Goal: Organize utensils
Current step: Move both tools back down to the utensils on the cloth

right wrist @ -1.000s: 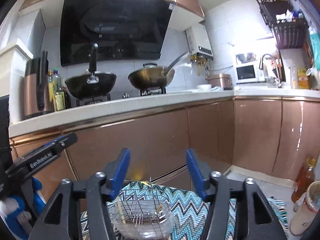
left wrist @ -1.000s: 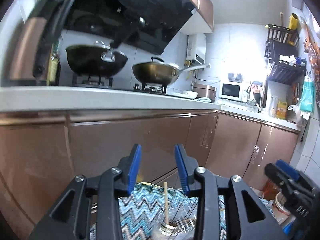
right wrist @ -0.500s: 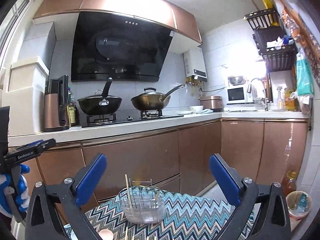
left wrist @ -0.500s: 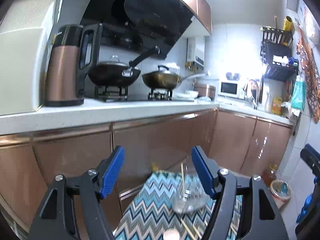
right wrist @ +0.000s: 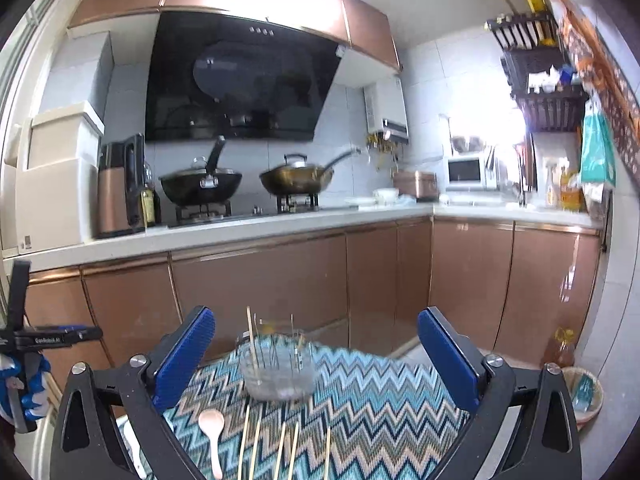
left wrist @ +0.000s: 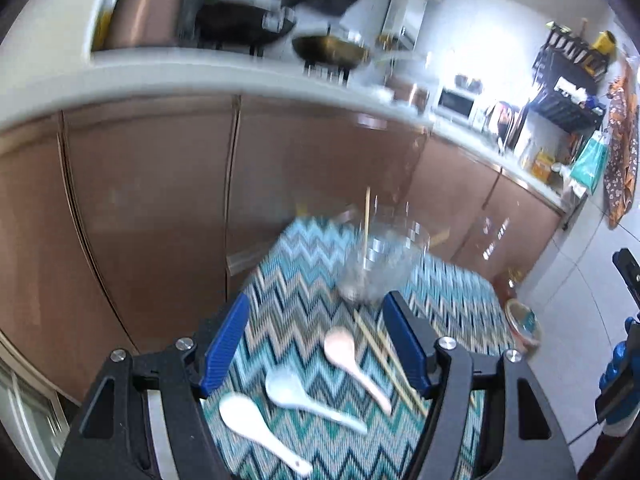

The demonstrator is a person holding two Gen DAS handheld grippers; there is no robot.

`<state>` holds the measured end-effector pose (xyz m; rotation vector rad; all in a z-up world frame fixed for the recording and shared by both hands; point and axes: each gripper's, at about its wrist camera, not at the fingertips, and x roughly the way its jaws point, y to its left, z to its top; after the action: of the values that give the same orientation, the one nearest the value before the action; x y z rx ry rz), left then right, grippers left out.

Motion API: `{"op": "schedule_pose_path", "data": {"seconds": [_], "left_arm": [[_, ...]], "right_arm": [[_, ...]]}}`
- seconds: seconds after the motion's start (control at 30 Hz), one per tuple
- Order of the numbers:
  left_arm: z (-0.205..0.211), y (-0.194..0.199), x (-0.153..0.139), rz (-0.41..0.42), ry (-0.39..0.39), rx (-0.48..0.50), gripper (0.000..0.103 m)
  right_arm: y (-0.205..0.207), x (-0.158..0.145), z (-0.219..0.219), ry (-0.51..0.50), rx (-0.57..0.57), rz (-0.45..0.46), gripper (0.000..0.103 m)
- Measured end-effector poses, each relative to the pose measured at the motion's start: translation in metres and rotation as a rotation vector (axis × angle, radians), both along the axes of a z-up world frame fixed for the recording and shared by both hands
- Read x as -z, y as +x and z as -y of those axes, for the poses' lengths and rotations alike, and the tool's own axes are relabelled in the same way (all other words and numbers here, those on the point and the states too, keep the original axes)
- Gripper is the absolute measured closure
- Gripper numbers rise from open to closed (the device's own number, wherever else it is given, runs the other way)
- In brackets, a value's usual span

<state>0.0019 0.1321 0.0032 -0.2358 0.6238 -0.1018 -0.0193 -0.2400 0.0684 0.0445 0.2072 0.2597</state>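
Note:
A clear utensil holder (left wrist: pixel 378 264) (right wrist: pixel 278 372) with one chopstick (left wrist: pixel 366 236) standing in it sits at the far end of a zigzag-patterned table (left wrist: pixel 440 300). On the cloth lie a pink spoon (left wrist: pixel 352 360) (right wrist: pixel 213 432), a pale blue spoon (left wrist: pixel 300 398), a white spoon (left wrist: pixel 256 428) and several loose chopsticks (left wrist: pixel 390 364) (right wrist: pixel 280 446). My left gripper (left wrist: pixel 316 346) is open and empty above the spoons. My right gripper (right wrist: pixel 316 364) is wide open and empty, above the chopsticks in front of the holder.
Brown kitchen cabinets (right wrist: pixel 260 292) under a white counter stand just behind the table. Two woks (right wrist: pixel 202 186), a kettle (right wrist: pixel 118 192) and a microwave (right wrist: pixel 466 170) sit on the counter. A bottle (right wrist: pixel 564 350) and a basket (right wrist: pixel 582 392) stand on the floor at right.
Both grippers opened wider and pulled back from the holder. The left view tilted down, bringing the spoons and loose chopsticks into sight.

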Motion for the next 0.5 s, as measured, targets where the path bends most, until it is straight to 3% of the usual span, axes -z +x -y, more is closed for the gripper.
{"op": "schedule_pose_path", "data": {"seconds": [0.13, 0.23, 0.5], "left_arm": [[-0.006, 0.018, 0.045, -0.150, -0.066, 0.020, 0.040], [-0.011, 0.032, 0.074, -0.248, -0.107, 0.028, 0.051], [-0.019, 0.066, 0.128, -0.418, -0.181, 0.033, 0.063]], "right_arm": [[0.017, 0.023, 0.009, 0.001, -0.009, -0.115, 0.022], [0.031, 0.042, 0.014, -0.012, -0.014, -0.199, 0.031], [0.067, 0.090, 0.010, -0.079, -0.023, -0.379, 0.043]]}}
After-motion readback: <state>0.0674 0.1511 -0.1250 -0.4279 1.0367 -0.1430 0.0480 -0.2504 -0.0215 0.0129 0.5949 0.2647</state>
